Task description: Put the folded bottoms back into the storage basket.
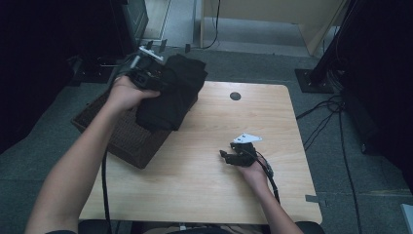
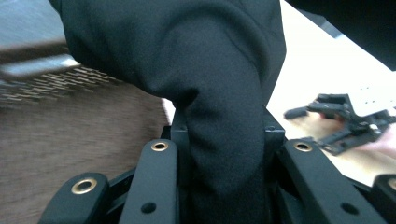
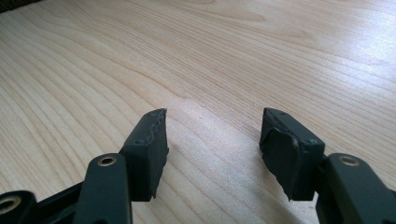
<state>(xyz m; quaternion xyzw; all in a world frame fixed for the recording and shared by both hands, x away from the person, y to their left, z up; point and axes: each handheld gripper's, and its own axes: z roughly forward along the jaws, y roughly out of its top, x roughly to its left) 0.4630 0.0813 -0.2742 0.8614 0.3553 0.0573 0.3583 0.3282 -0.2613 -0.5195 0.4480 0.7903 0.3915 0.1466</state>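
Right up close, between the black jaws of my left gripper point(image 2: 224, 140), sits a thick fold of black cloth point(image 2: 205, 70). Both jaws press in on it from the two sides, so I am pinching the cloth. From above I see that the left gripper point(image 1: 148, 78) is held up in the air, over the far left corner of the table point(image 1: 204, 185). My cloth point(image 1: 170, 92) hangs down from it in a bunched lump. Its lower end hangs over the edge of the brown woven basket point(image 1: 119, 136); I cannot tell if it touches it. That basket sits at the left side of the table and sticks out past the table's edge.

My right gripper point(image 3: 212, 140) is low over the bare wood. Its jaws are spread apart and nothing is between them; I can see the wood grain in the gap. From above, the right gripper point(image 1: 234, 156) is near the right side of the table, well apart from the cloth and the basket, with its jaws pointing left. A grey plate point(image 1: 247, 138) sits on top of it. Near the far edge of the table is a small dark round hole point(image 1: 235, 96).
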